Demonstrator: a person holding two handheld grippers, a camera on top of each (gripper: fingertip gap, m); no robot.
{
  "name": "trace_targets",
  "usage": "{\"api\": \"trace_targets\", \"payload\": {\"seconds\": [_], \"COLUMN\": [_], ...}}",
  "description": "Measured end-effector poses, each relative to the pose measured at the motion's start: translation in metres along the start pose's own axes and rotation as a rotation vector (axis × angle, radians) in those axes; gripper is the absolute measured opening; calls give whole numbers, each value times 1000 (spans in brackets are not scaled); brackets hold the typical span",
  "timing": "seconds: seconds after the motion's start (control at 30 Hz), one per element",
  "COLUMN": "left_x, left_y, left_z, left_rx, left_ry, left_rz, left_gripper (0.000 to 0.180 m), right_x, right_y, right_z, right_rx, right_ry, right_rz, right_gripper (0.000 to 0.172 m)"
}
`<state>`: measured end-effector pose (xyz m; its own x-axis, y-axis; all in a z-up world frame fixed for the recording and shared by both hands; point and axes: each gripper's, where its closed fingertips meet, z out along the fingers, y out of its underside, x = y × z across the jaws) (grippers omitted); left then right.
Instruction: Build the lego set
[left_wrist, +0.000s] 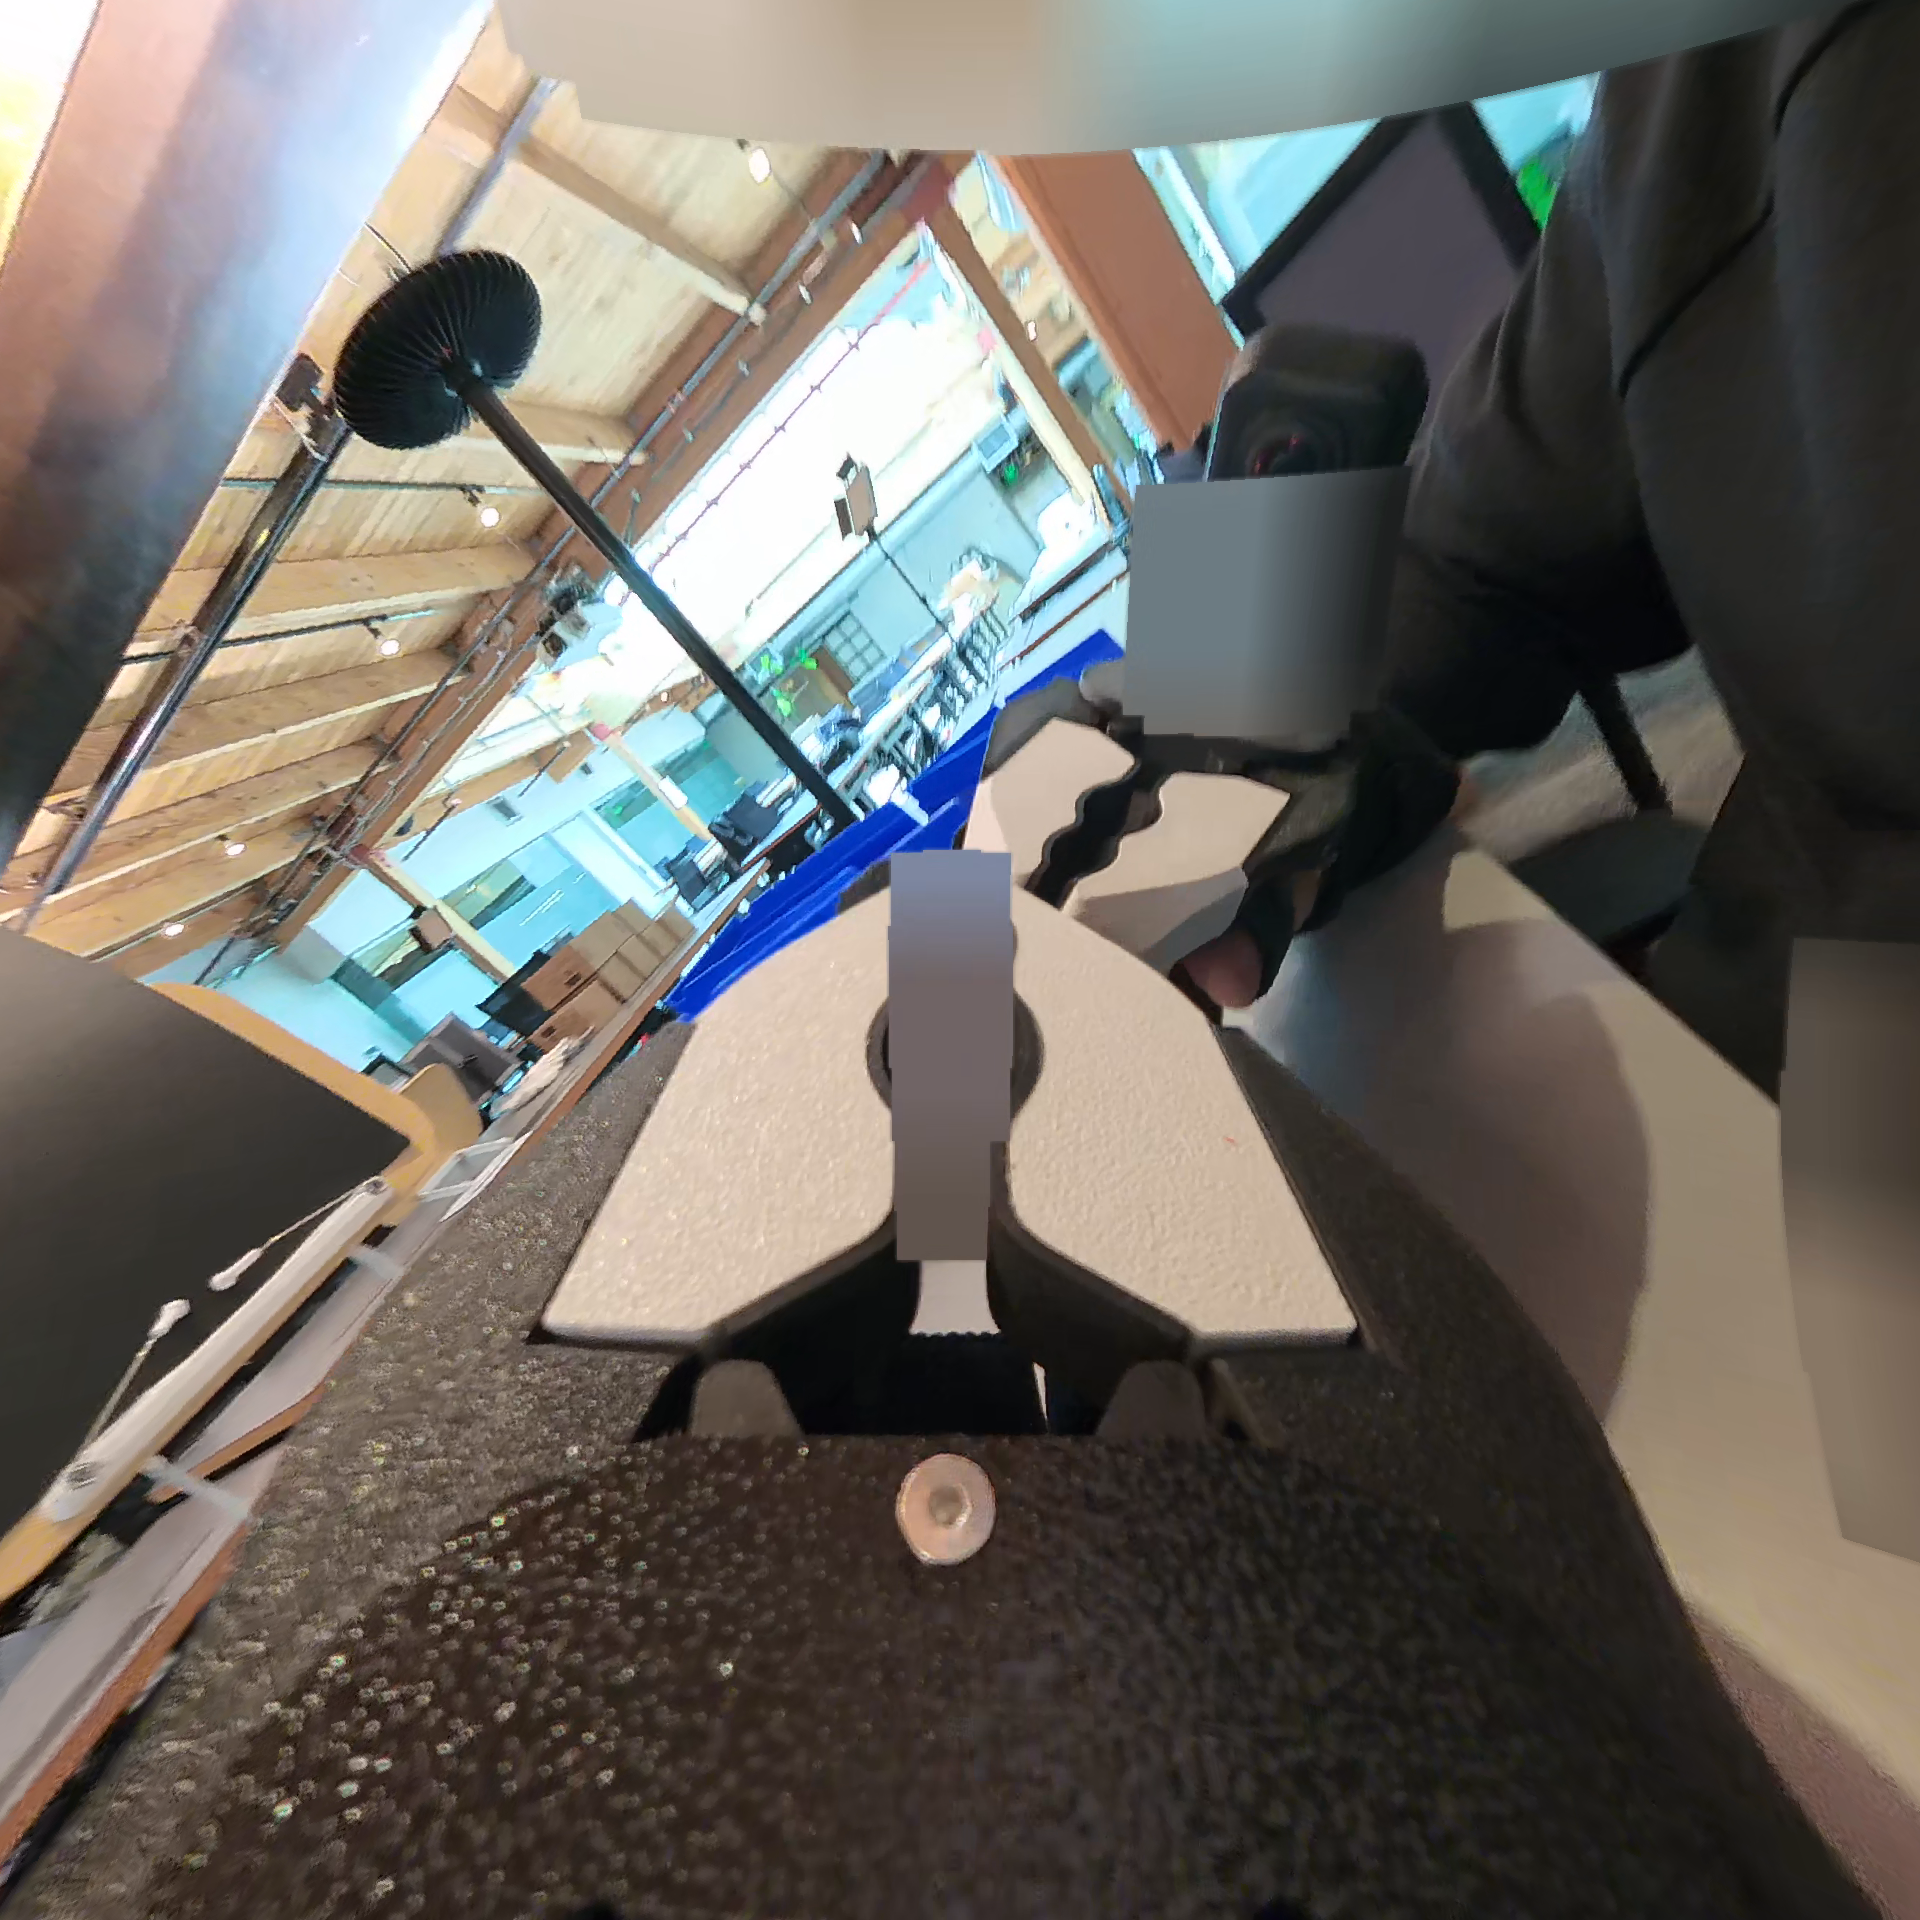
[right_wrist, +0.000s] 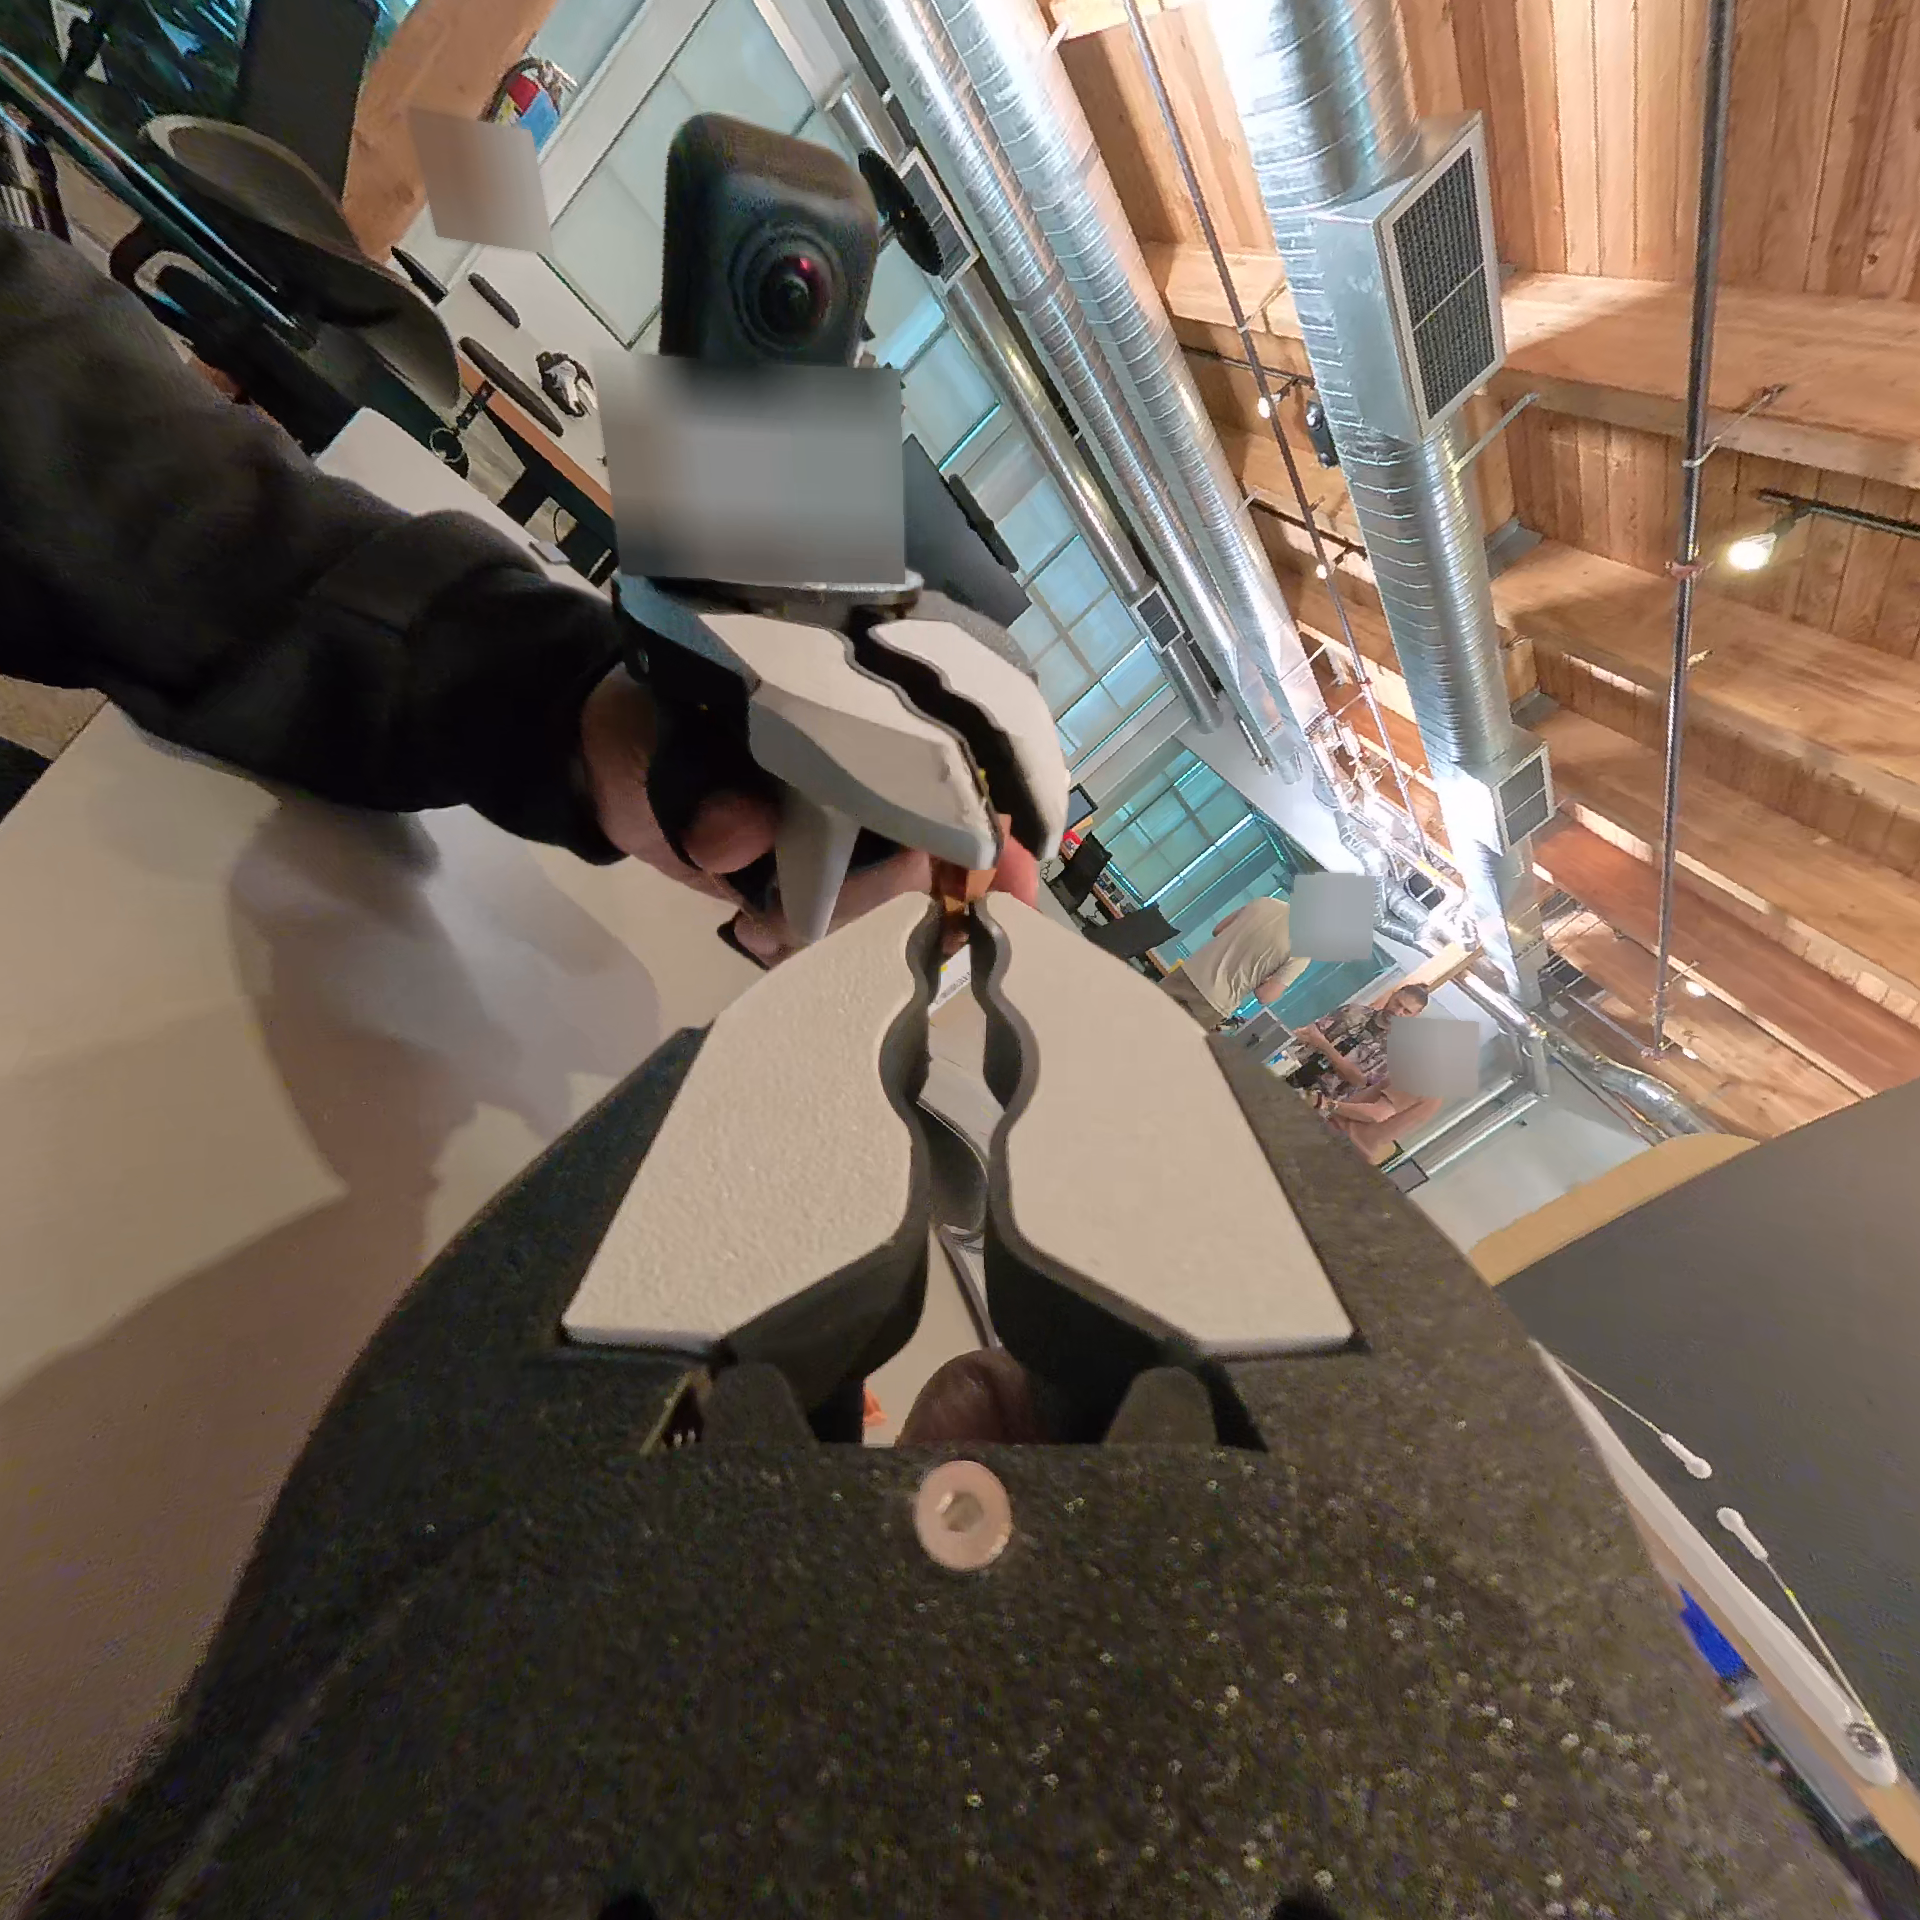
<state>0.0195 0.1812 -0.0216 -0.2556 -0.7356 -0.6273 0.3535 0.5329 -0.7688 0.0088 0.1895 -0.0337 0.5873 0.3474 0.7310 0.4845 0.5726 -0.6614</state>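
Two wavy-edged tools (right_wrist: 951, 920) (textured, grey-white)

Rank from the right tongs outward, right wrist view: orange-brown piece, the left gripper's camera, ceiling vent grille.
1. Orange-brown piece: at the tips of the right tongs.
2. Camera: upper left, atop the left gripper.
3. Vent grille: upper right, on the ceiling duct.

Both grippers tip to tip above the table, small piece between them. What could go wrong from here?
1. The small orange-brown piece sits only at the very tips of the right gripper; it may slip out and fall to the white table.
2. The left gripper is almost touching the right one; the fingertips could knock together and dislodge the piece.
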Motion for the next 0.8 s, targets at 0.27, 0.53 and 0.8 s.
{"api": "trace_targets", "payload": {"seconds": [0.27,0.53,0.8], "left_x": [5,3,4], "left_y": [6,4,0], "left_z": [-2,-1,-2], "left_rx": [-95,-118,-69], "left_ry": [43,30,53], "left_rz": [78,87,2], "left_gripper": [7,6,7], "right_x": [-2,-1,-1], "right_y": [3,2,-1], "right_z": [0,-1,-2], "right_rx": [5,26,25], "right_ry": [-22,-38,-51], "right_rz": [0,21,40], "right_gripper": [4,4,5]}}
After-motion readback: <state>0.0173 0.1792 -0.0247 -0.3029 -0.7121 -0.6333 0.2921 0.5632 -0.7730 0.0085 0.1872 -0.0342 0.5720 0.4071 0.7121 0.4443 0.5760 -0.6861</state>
